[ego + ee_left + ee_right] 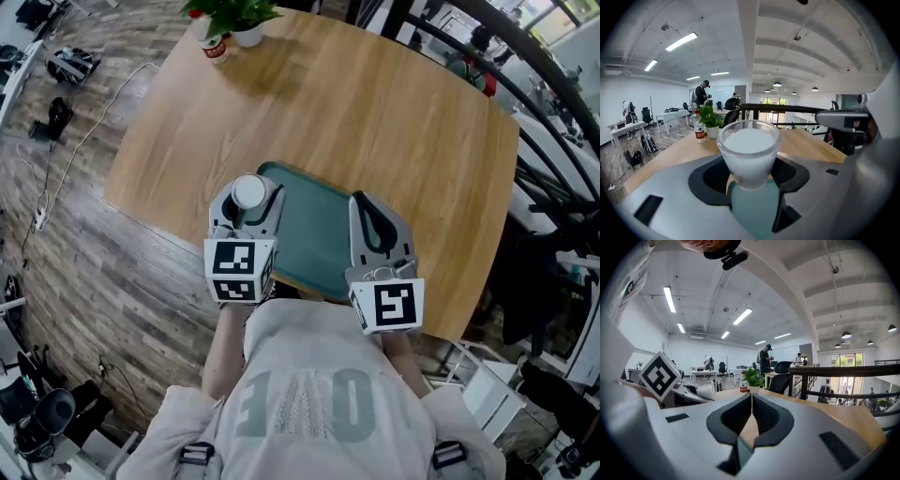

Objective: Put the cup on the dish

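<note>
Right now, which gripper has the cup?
The left gripper: its jaws clamp the white cup over the green dish. The right gripper is shut and empty.

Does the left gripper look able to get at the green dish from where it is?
Likely yes: the left gripper, holding the cup, hangs over the left edge of the dish, with nothing in between.

I record a wooden table [375, 122] with rounded corners, standing on a plank floor [84, 253]. At its far edge are a potted plant [239, 19] in a white pot and, just beside it, a red-labelled bottle [215, 47]. A pale cable [89, 136] trails over the floor. A black railing [843, 371] stands beyond the table. A person [701, 93] stands among distant desks.
</note>
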Available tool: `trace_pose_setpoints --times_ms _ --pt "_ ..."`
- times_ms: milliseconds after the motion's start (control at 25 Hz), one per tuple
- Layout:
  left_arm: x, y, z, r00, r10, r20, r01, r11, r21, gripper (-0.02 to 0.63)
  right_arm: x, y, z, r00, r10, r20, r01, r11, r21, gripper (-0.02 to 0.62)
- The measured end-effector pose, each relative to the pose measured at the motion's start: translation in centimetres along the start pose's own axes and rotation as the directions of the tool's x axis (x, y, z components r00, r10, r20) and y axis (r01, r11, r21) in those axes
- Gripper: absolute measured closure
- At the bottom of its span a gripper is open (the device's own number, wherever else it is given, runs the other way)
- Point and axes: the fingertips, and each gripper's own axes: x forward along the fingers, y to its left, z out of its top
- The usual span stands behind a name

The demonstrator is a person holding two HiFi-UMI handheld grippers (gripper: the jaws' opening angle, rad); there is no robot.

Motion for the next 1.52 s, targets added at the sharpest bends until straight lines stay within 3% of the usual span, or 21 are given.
trace_pose_setpoints --times_ms 360,720,1400,1520 --pt "4.8 0.1 -8.7 0.981 0.006 -0.195 0.01 0.997 0.081 0.345 1.0 -0.6 -1.0 0.998 -0.048 -0.047 0.048 0.999 0.003 0.574" --pt "7.4 -0.3 -12.5 0.969 0.01 -0.247 0.011 0.996 0.084 0.345 1.1 -0.8 -1.7 0.995 -0.062 -0.076 0.062 0.998 0.001 0.574" --pt "9.5 -0.4 -14.5 0.958 0.001 -0.287 0.023 0.997 0.08 0.345 0.7 -1.5 -1.8 0.993 -0.084 -0.083 0.085 0.996 0.006 0.574" --pt "9.8 -0.4 -14.4 0.957 -0.009 -0.289 0.023 0.999 0.046 0.344 0.7 -1.1 -1.5 0.994 -0.076 -0.074 0.077 0.997 0.005 0.574"
